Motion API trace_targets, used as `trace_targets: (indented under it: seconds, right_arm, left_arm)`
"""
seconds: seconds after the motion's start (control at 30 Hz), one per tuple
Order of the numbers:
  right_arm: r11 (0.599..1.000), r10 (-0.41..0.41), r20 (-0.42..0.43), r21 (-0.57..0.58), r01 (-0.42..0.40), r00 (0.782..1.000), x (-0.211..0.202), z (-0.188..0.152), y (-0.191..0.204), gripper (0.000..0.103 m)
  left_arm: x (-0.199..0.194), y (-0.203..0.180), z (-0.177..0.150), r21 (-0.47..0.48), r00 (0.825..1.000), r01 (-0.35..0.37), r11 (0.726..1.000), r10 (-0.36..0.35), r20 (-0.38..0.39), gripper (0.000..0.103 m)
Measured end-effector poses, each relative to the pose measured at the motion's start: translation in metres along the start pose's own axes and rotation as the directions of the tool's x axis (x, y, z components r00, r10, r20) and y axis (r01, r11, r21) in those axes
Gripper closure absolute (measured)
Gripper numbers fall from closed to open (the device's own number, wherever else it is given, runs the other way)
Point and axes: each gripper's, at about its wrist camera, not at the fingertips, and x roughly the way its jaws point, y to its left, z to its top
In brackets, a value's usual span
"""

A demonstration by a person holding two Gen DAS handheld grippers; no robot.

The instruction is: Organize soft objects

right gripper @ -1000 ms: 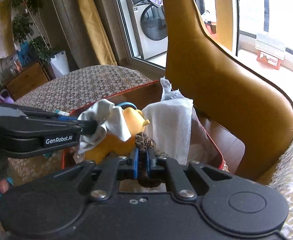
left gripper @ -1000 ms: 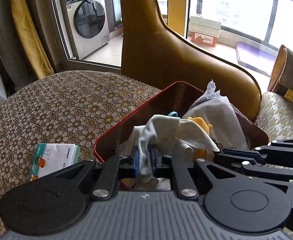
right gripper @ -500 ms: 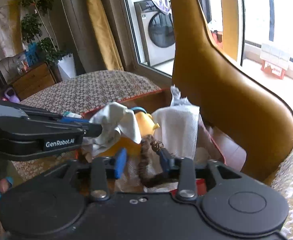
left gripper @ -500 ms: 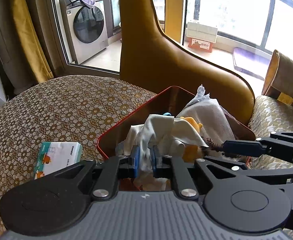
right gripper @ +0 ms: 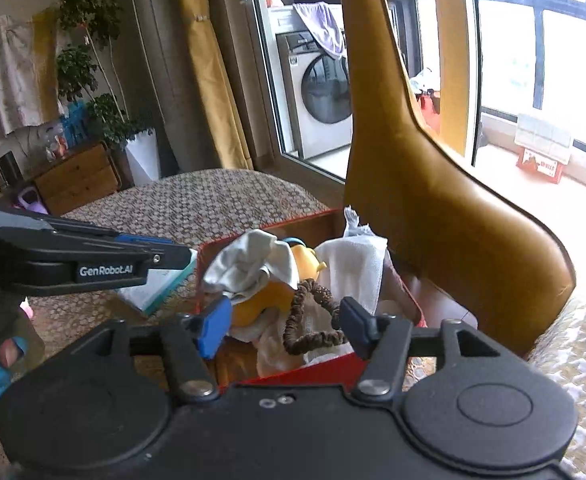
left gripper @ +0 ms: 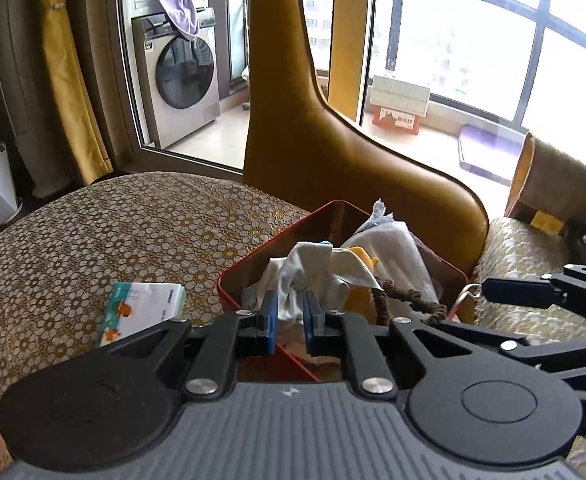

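Observation:
A red bin (left gripper: 261,252) on the table holds a grey-white cloth (right gripper: 249,260) draped over a yellow plush toy (right gripper: 269,300), a white towel (right gripper: 357,264) and a brown scrunchie (right gripper: 291,320). My right gripper (right gripper: 285,320) hovers over the bin's near edge. Its jaws are opening, and the scrunchie lies loose between them, touched by neither pad. My left gripper (left gripper: 289,308) is shut, with the cloth (left gripper: 309,260) showing beyond its pads. In the right wrist view the left gripper (right gripper: 185,254) ends just left of the bin, apart from the cloth.
A tissue pack (left gripper: 141,304) lies on the patterned tablecloth (left gripper: 93,240) left of the bin. A tall mustard chair back (left gripper: 333,152) rises right behind the bin, and a patterned seat cushion (left gripper: 525,248) lies to its right. A washing machine (left gripper: 181,80) stands beyond the glass.
My right gripper has opened and let go of the scrunchie, which now rests in the bin. Both grippers have drawn back and up, and the cloth has slipped out of the left gripper onto the toy.

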Motion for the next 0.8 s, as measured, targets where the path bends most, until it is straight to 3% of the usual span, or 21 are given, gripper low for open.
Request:
trace_targets:
  seconds: [0.5, 0.8]
  right_arm:
    - [0.998, 0.013, 0.123, -0.054, -0.006, 0.992, -0.067, -0.017, 0.037, 0.024]
    - [0.996, 0.019, 0.205, -0.087, -0.001, 0.979, -0.101, -0.035, 0.059, 0.013]
  left_arm:
    - [-0.099, -0.013, -0.039, 0.067, 0.994, 0.019, 0.998, -0.026, 0.109, 0.091]
    - [-0.139, -0.004, -0.065, 0.027, 0.99, 0.027, 0.999, -0.031, 0.141, 0.091]
